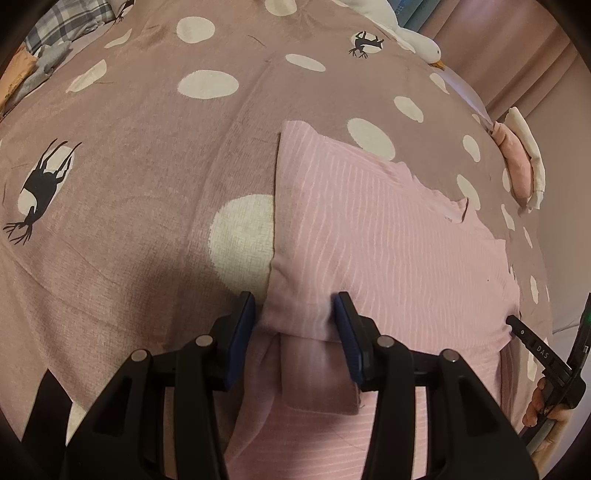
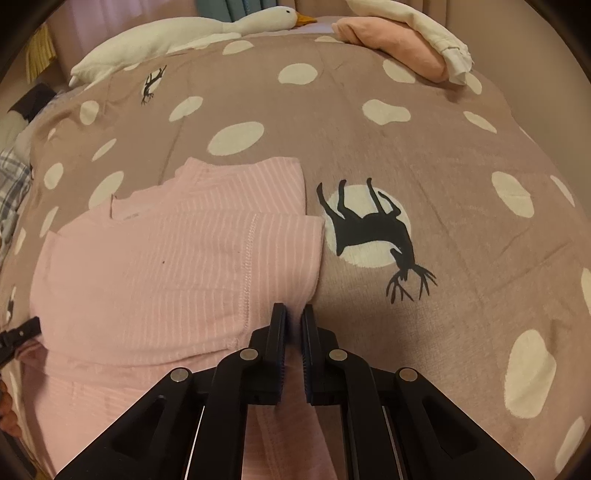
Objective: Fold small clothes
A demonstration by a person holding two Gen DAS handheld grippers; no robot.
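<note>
Bedding filled both views: a brown bedspread [image 1: 147,155] with white dots and black deer, and on it lay the pink striped garment [image 1: 388,240], partly folded, its sleeves turned in over the body. At the far edge sat a folded pile [image 2: 399,40] of pink and cream clothes, well apart from the work, and a white toy goose [image 2: 177,33] lay beside it.

The left gripper [image 1: 295,325] stood over the near left corner of the garment with its fingers spread and easing wider; a fold of cloth lay between them, but the pads did not press it. The right gripper [image 2: 294,325] had its fingers pressed nearly together at the near right edge, apparently pinching a thin layer of cloth, though that was hard to confirm.

The risk, as I judged it, was uneven handling: with one side let go and the other held, a pull from the right could drag the garment askew and undo the sleeve folds. Soft bedding beneath could also bunch up.
</note>
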